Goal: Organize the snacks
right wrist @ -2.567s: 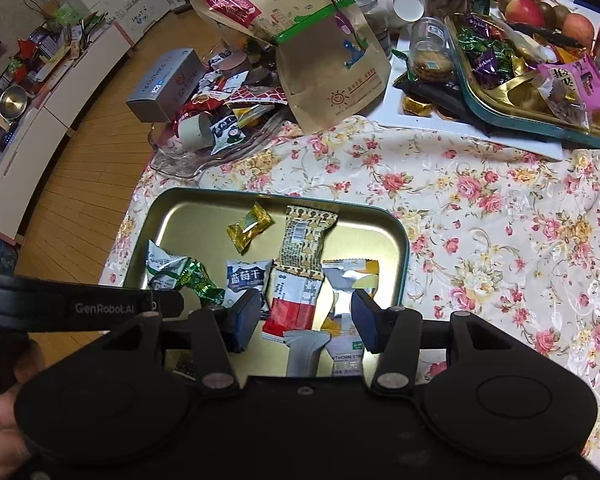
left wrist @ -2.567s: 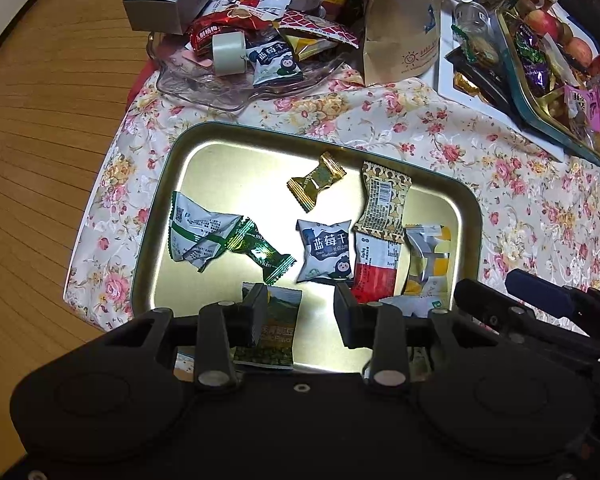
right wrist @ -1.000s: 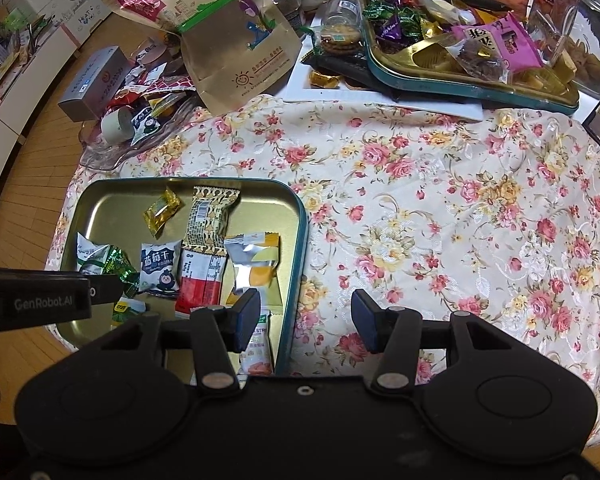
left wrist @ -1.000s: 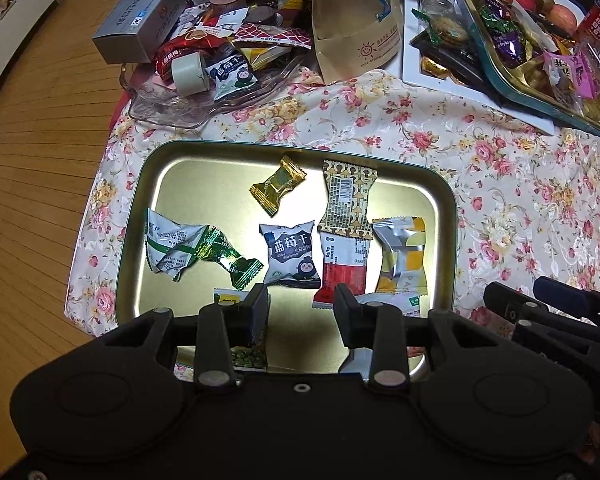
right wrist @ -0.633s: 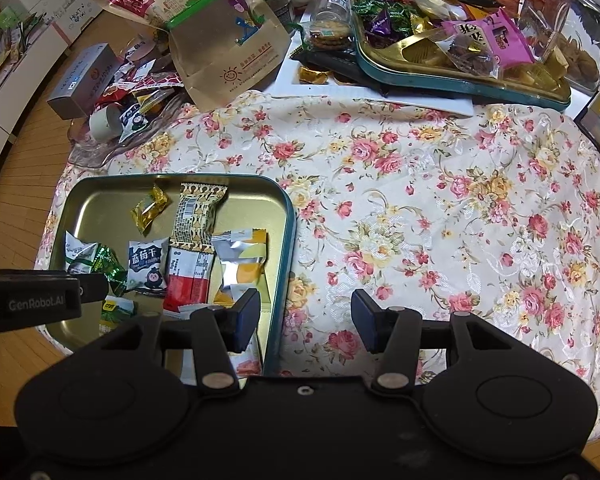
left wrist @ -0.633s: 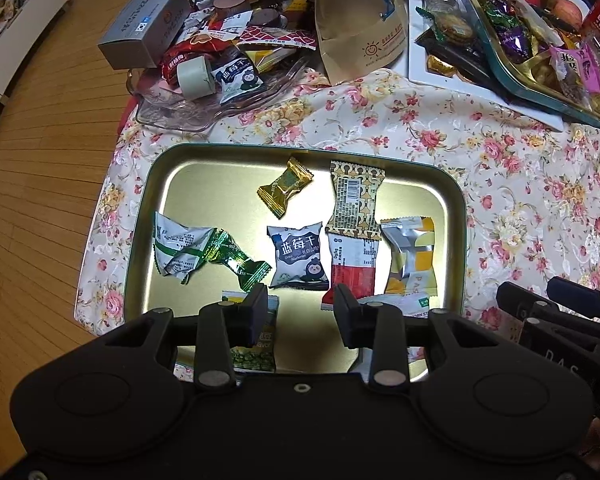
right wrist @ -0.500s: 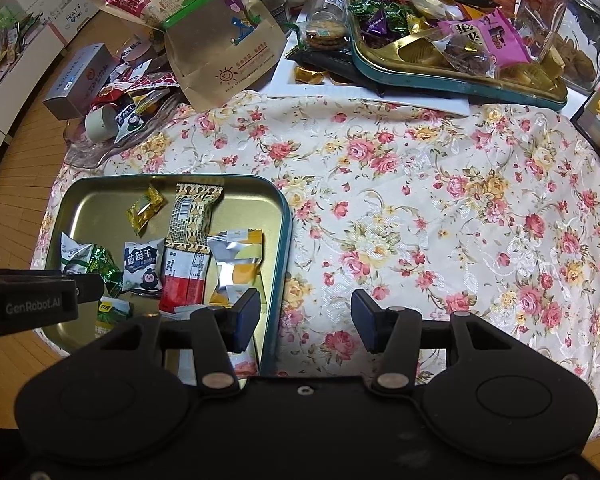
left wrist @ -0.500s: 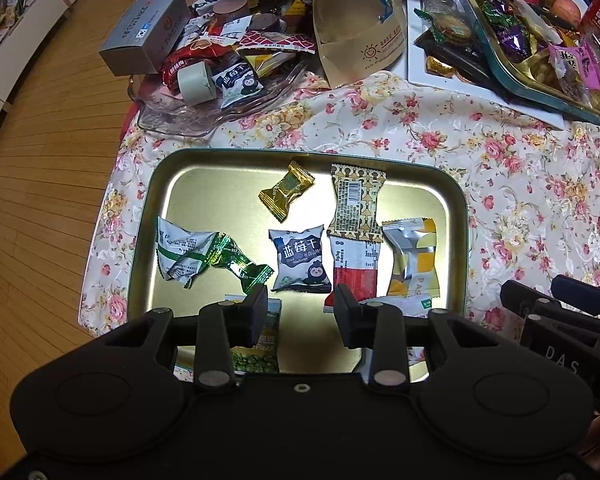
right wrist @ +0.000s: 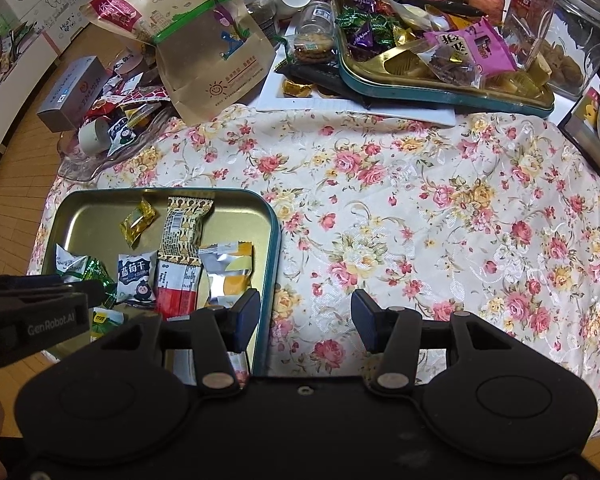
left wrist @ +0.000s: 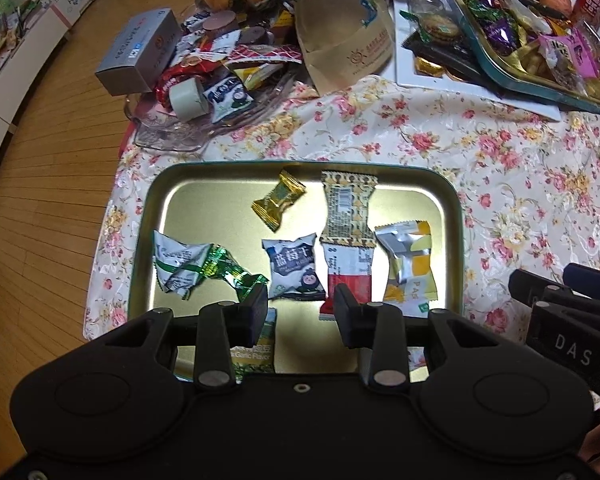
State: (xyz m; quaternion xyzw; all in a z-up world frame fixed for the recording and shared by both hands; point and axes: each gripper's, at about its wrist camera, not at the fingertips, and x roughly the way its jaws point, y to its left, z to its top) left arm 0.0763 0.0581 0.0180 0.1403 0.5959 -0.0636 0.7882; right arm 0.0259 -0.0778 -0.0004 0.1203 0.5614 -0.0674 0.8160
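A gold tin tray with a teal rim lies on the floral cloth and holds several wrapped snacks: a gold candy, a patterned bar, a blue-and-white packet, a red-and-white bar, a silver-yellow packet, and white and green wrappers. My left gripper is open and empty above the tray's near edge. My right gripper is open and empty over the cloth, just right of the tray.
A glass dish heaped with snacks and a grey box stand at the back left. A brown paper bag stands behind. A second teal tray of sweets, apples and jars fills the back right.
My right gripper has moved right, off the tray and over the floral cloth. My left gripper has drawn back a little and stays over the tray. The snacks have not moved.
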